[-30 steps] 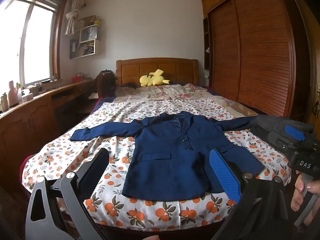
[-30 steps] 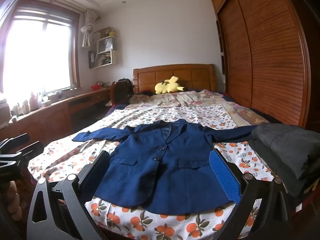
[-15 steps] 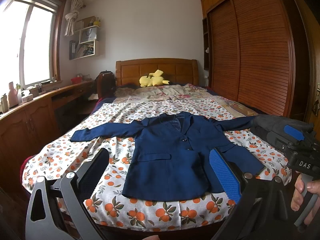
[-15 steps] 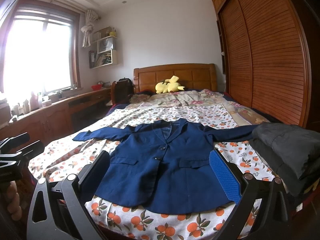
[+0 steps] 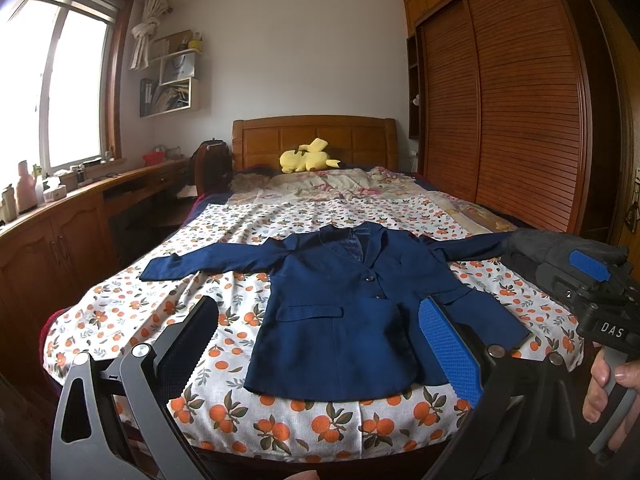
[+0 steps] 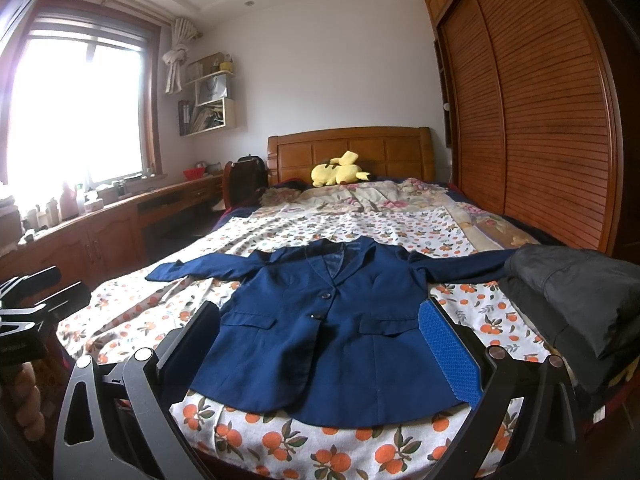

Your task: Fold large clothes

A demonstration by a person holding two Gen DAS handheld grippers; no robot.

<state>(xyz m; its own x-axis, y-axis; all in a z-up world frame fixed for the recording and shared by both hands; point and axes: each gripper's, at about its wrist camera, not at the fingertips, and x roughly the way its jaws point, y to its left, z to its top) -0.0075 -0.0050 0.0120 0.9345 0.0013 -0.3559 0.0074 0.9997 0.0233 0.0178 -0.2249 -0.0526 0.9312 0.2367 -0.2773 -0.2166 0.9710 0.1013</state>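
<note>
A navy blue blazer [image 5: 352, 300] lies flat and face up on the orange-print bedsheet [image 5: 132, 312], buttoned, both sleeves spread sideways. The same blazer [image 6: 340, 328] fills the middle of the right wrist view. My left gripper [image 5: 320, 344] hovers open in front of the blazer's hem, nothing between its fingers. My right gripper [image 6: 324, 344] is likewise open and empty, held short of the hem. The right gripper's body [image 5: 592, 300], with a hand on it, shows at the right edge of the left wrist view. The blazer's right sleeve end runs under a dark garment pile.
A dark folded garment pile [image 6: 576, 292] sits on the bed's right side. A yellow plush toy [image 5: 308, 158] rests by the wooden headboard [image 5: 316, 140]. A wooden wardrobe [image 5: 504, 120] lines the right wall; a desk with bottles [image 5: 60, 208] runs under the left window.
Both wrist views tilted up slightly, so the blazer sits a little lower in frame. The blazer has not moved and both grippers stay open.
</note>
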